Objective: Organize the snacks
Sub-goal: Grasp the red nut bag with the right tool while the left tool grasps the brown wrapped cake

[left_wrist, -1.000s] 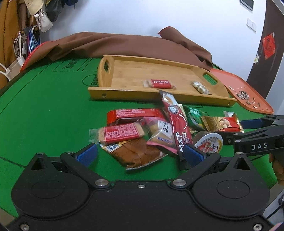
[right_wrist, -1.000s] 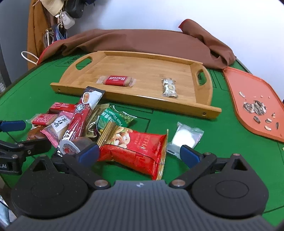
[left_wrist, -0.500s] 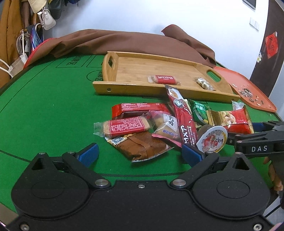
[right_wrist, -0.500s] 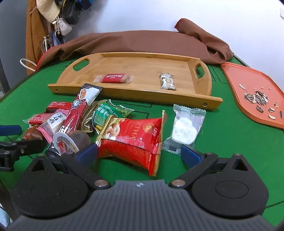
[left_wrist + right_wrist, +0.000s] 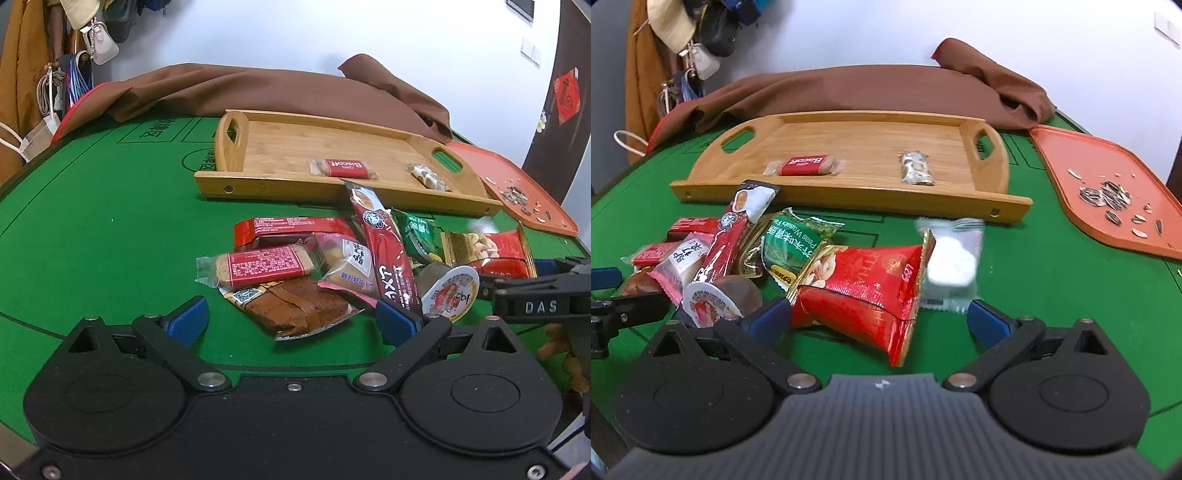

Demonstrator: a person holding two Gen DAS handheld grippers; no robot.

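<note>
- Left hand-held gripper (image 5: 291, 319): jaws wide but closing, pads touching nothing; brown cake pack (image 5: 295, 304) lies on the felt between them.
- Right hand-held gripper (image 5: 879, 319): jaws spread, gripping nothing; red nut bag (image 5: 864, 284) lies between the pads, lettering partly readable as "RTHA".
- Bench (image 5: 92, 229): one, green felt with printed lines; brown cloth (image 5: 871, 88) heaped at the far edge.
- Wooden tray (image 5: 997, 162): one, two handle slots; holds two items, a red "Biscoff" biscuit (image 5: 805, 164) and a small silver-wrapped candy (image 5: 916, 168).
- Orange tray (image 5: 1071, 155): one, holds scattered sunflower seeds (image 5: 1106, 195).
- Loose snack pile in front of the wooden tray, roughly nine packs, overlapping: long dark-red stick sachet (image 5: 384, 251), green "Peas Wasabi" pack (image 5: 790, 247), clear pouch with white contents (image 5: 953, 258), round jelly cup (image 5: 452, 291) tipped on its side.
</note>
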